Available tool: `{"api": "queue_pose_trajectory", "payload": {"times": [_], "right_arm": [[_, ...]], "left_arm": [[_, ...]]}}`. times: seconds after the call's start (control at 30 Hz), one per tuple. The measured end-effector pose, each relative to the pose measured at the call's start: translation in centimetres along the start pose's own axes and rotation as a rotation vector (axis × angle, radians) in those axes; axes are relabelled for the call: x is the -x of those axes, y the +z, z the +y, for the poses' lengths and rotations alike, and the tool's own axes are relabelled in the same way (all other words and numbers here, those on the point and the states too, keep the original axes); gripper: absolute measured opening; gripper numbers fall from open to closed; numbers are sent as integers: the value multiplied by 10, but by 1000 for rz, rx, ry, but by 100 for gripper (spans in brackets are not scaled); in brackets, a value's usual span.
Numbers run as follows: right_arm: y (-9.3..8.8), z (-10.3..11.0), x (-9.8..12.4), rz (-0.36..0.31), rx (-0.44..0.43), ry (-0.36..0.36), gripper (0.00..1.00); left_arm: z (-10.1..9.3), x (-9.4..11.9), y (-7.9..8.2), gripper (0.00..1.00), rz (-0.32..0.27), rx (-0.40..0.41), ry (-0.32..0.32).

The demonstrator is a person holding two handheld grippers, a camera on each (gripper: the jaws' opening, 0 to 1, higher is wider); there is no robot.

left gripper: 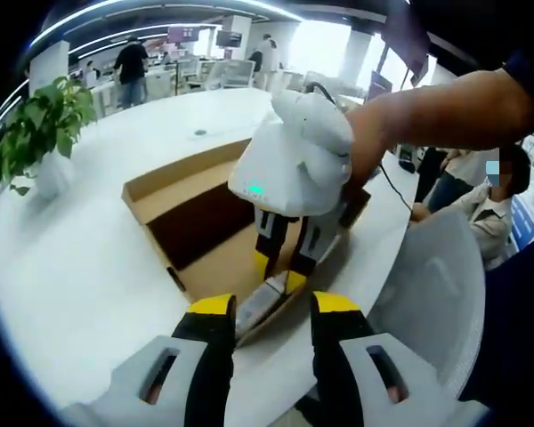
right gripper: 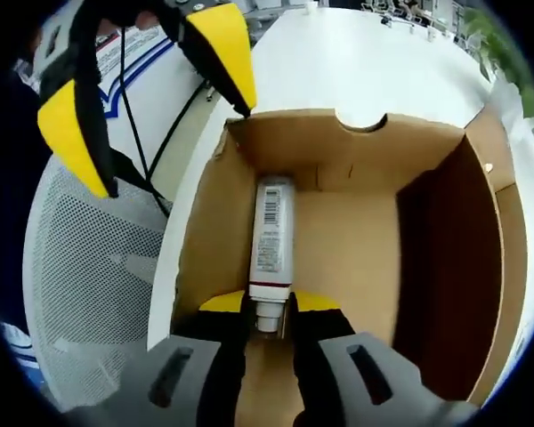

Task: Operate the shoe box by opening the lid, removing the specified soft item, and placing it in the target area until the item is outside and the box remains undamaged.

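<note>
The open cardboard shoe box [left gripper: 196,191] lies on a white table [left gripper: 89,267], its dark lid flap [right gripper: 445,267] folded back. A white tube with a barcode label [right gripper: 271,236] lies on the box floor along one wall. My right gripper [right gripper: 269,304] reaches down into the box, its yellow-tipped jaws shut on the tube's cap end. In the left gripper view it shows as a white body with dark fingers [left gripper: 280,258] held by a hand. My left gripper [left gripper: 274,307] hovers open just above the box's near edge, its yellow tips apart, also seen as fingers [right gripper: 222,49].
A potted plant [left gripper: 40,133] stands at the table's far left. A grey mesh chair [right gripper: 89,294] sits close beside the table edge near the box. A black cable [right gripper: 133,124] hangs there. A seated person [left gripper: 481,205] and standing people are further off.
</note>
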State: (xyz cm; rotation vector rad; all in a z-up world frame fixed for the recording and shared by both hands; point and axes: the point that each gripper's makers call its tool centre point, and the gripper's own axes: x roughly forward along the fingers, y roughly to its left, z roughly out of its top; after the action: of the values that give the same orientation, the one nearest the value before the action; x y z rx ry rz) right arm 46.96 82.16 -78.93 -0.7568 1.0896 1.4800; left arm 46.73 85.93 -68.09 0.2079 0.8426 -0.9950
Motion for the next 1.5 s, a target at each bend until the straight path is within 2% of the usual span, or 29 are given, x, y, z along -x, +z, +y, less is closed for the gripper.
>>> {"api": "queue_pose_trajectory", "payload": {"times": [0.1, 0.2, 0.33, 0.5, 0.67, 0.87, 1.0, 1.03, 1.07, 1.17, 1.27, 1.37, 1.5], "right_arm": [[0, -2, -2, -6, -27, -8, 18], [1, -3, -3, -4, -7, -25, 18], [-2, -7, -1, -23, -26, -35, 18], [-26, -17, 11, -10, -54, -63, 17], [-53, -25, 23, 11, -75, -79, 17], [-63, -29, 29, 20, -86, -90, 18], [-61, -28, 33, -10, -97, -104, 22], [-61, -27, 34, -18, -100, -102, 21], [-61, -27, 35, -24, -103, -104, 21], [-63, -26, 40, -39, -108, -118, 21], [-64, -25, 44, -48, -113, -126, 21], [-65, -24, 49, -64, -121, -135, 21], [-65, -22, 59, -88, -134, -158, 21]], "left_arm": [[0, 0, -1, 32, 0, -1, -1], [1, 1, -2, 32, 3, 0, 1], [1, -1, -3, 31, 12, -4, 1], [1, -4, 0, 31, 17, -14, -2], [3, -11, 13, 31, 22, -49, -7], [2, -22, 30, 31, 34, -103, -14], [5, -35, 32, 31, 76, -162, -14], [5, -38, 33, 31, 81, -180, -18], [6, -42, 29, 31, 115, -205, -23], [4, -51, 31, 31, 125, -225, -36], [5, -61, 27, 31, 171, -289, -46], [4, -73, 26, 31, 189, -293, -65], [9, -87, 20, 29, 259, -394, -69]]}}
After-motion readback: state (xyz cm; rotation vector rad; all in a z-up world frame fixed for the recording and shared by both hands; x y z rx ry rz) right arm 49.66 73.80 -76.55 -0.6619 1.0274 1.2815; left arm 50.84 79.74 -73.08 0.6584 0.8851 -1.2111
